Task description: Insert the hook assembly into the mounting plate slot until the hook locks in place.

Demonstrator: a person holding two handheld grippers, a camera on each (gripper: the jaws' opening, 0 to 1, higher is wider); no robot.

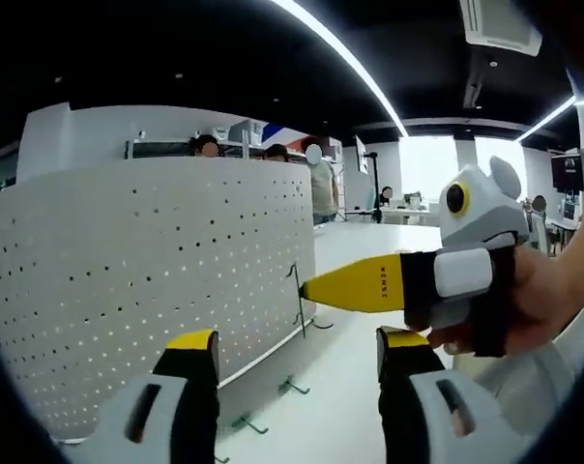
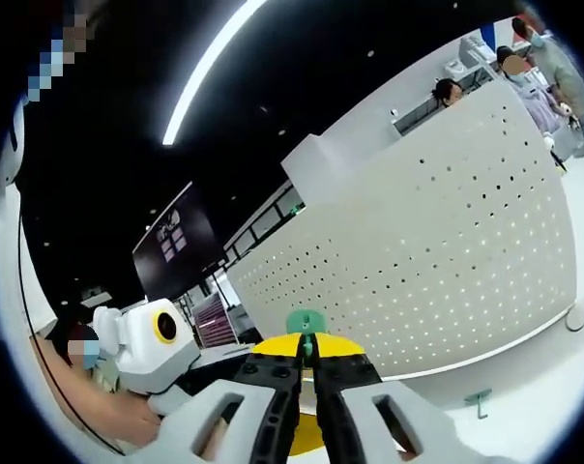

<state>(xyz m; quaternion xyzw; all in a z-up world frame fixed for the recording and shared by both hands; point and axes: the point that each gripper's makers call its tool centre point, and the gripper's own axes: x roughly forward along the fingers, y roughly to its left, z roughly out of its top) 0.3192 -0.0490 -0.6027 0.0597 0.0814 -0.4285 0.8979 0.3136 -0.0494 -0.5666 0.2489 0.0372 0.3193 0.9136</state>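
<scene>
The white perforated mounting plate (image 1: pixel 147 280) stands upright on the table, on the left of the left gripper view, and it spans the right gripper view as well (image 2: pixel 437 251). My right gripper (image 1: pixel 307 288) reaches in from the right with its yellow jaws shut on a thin dark wire hook (image 1: pixel 299 307), held at the plate's right edge. In the right gripper view those jaws (image 2: pixel 308 360) pinch the hook's green head (image 2: pixel 306 322). My left gripper (image 1: pixel 297 343) hangs open with nothing between its jaws, below and in front of the hook.
Loose hooks (image 1: pixel 292 387) lie on the white table (image 1: pixel 355 387) at the plate's foot, and another green one (image 2: pixel 479 398) lies there too. A hand (image 1: pixel 543 290) holds the right gripper. People stand behind the plate.
</scene>
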